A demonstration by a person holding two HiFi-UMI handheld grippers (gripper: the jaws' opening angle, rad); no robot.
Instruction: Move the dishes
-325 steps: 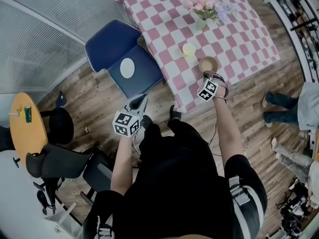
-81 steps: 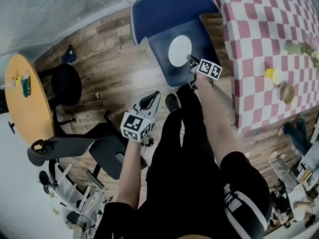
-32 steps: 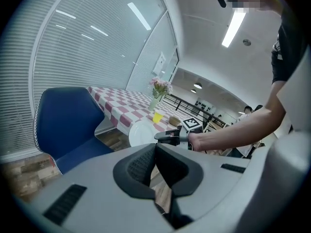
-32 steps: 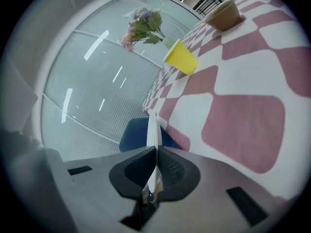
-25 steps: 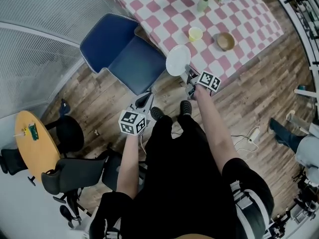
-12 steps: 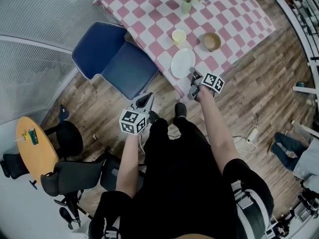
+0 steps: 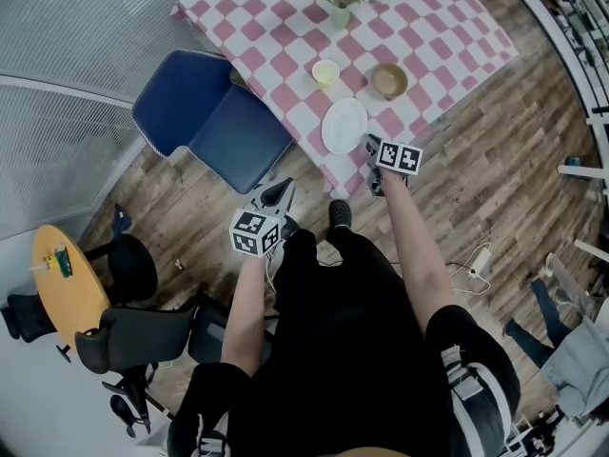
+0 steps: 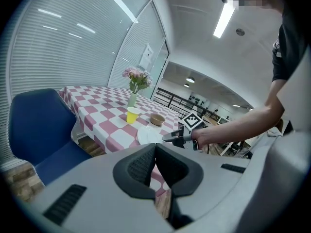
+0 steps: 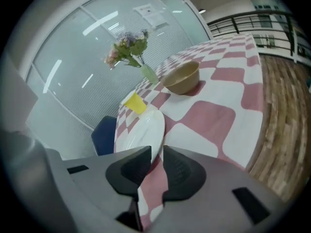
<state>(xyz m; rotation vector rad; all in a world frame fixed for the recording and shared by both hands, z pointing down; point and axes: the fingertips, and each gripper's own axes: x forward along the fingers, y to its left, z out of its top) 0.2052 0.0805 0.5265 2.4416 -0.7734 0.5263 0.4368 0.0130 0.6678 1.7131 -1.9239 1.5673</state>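
Plate (image 7: 343, 126) landed on table (image 7: 285, 27), rim between right gripper's (image 7: 371, 143) just-opened jaws.

My right gripper (image 7: 373, 150), right of centre, arm outstretched, had just been opening its jaws (plate (image 9: 141, 130) rim loose at their tips); my left gripper (image 7: 269, 198), mid-frame, was closed and empty.

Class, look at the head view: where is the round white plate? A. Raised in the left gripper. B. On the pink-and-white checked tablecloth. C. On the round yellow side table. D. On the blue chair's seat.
B: the round white plate lies on the pink-and-white checked tablecloth, near its edge, close to the yellow cup and the brown bowl.
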